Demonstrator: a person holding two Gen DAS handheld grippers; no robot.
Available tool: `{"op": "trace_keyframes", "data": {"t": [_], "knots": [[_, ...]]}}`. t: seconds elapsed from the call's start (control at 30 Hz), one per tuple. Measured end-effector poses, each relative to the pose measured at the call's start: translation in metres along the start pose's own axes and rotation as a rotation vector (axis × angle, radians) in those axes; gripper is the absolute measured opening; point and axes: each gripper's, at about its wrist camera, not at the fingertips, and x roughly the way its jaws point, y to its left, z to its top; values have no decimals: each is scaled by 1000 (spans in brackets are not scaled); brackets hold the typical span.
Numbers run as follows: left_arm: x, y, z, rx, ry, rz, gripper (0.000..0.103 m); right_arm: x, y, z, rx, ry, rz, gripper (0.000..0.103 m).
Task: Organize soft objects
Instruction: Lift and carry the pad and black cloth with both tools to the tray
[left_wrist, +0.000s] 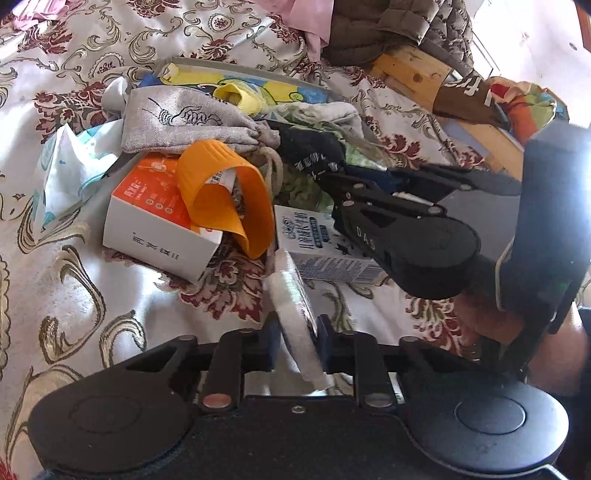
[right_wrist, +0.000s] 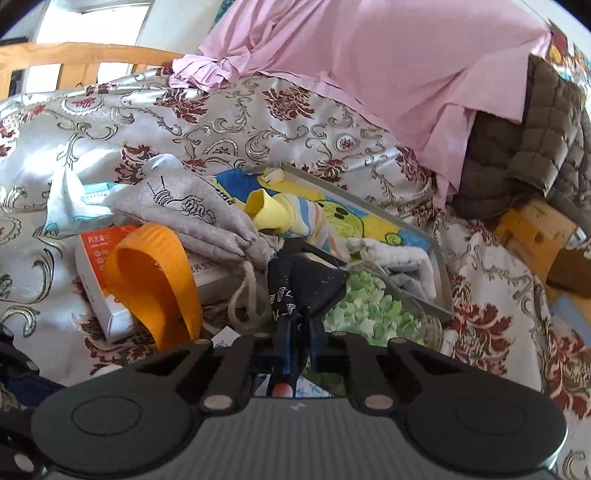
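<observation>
black gripper arm: white letters "DAS" on its side
orange-and-white cardboard box: Chinese print, too small to read
blue-and-white milk carton: Chinese print, unreadable
black sock: white Chinese characters, unreadable

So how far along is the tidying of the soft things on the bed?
Early, by the look of it. Nothing looks sorted yet. In hand: the left gripper is shut on a white pad, and the right gripper is shut on a black sock. Left: the grey drawstring pouch, yellow-cuffed sock and white cloth lie jumbled with boxes on the bedspread.
</observation>
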Motion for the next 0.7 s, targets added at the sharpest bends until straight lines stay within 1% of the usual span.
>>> {"op": "trace_keyframes", "data": {"t": [0.13,0.3,0.53,0.7], "knots": [[-5,-4,-1,8,-9,-7,15,-10,-6,1,22,-9,-11,10],[-9,-7,-3,33,-45,34,15,-21,-10,4,18,-42,-36,10],[-24,-10,1,61,-160,62,15,-33,-11,7,15,-97,-68,10],[-32,-9,5,58,-223,65,15,-44,-12,11,8,-167,-99,10]]}}
